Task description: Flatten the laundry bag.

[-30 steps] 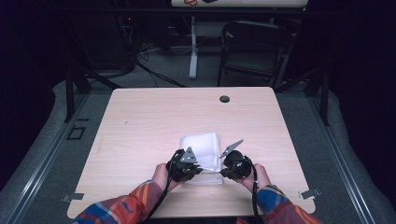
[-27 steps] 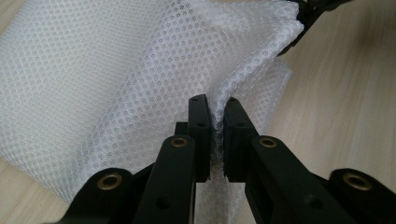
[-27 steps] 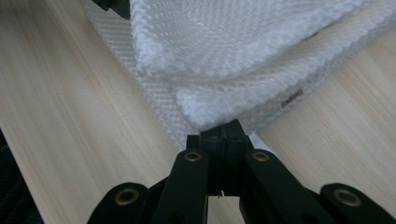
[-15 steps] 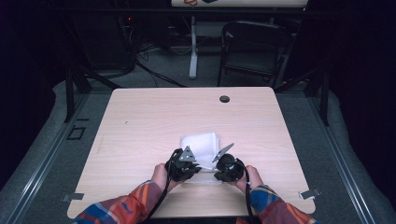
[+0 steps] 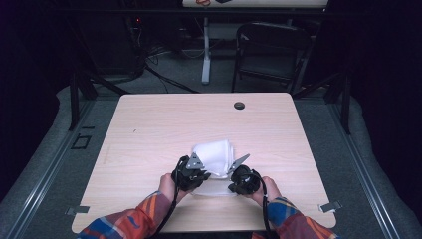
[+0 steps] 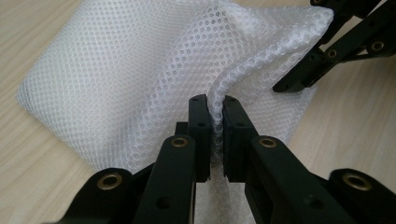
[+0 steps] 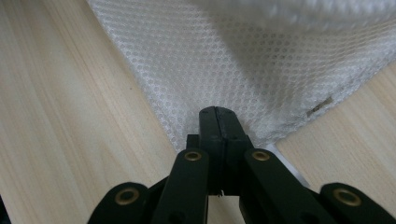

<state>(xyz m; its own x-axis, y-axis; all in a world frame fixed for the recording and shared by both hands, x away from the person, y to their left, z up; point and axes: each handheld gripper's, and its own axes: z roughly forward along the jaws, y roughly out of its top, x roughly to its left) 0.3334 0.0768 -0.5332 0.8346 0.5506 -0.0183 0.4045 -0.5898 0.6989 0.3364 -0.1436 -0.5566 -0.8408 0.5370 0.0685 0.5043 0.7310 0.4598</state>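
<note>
At the table's (image 5: 149, 129) near edge, the left gripper (image 6: 213, 122) pinches a raised fold of the white mesh bag (image 6: 116, 79) while the right gripper (image 7: 219, 122), pressed together on its corner, holds the lower layer down, likely to fold it.

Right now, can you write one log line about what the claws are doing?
left claw: shut on white mesh bag | right claw: shut on bag edge | bag: on wooden table
</note>
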